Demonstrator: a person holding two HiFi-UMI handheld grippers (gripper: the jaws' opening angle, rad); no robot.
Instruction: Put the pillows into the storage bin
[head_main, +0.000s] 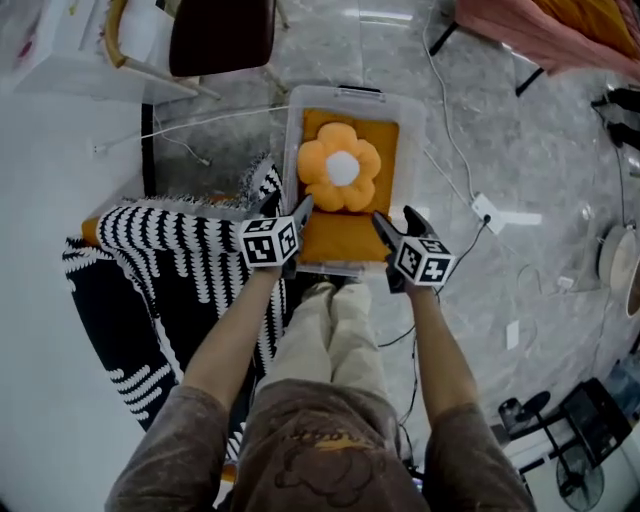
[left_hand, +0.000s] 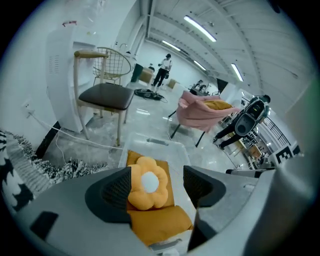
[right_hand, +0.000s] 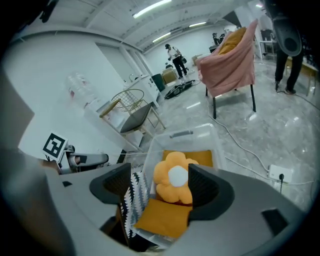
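Down on the grey floor, just ahead of the person's legs, the clear storage bin (head_main: 291, 140) already holds a flower-shaped pillow (head_main: 340, 172). It lies on top of what look like two orange square pillows (head_main: 341, 240), the nearer one riding up a little at the near rim. At that near edge hover the left tongs (left_hand: 156, 184) and the right tongs (right_hand: 160, 186), both released, pads apart and gripping nothing. I judge the loading mostly or wholly done, though the near pillow may want pressing down. Whether another pillow lies under the black-and-white throw (head_main: 170, 265) beside the bin, I cannot tell.
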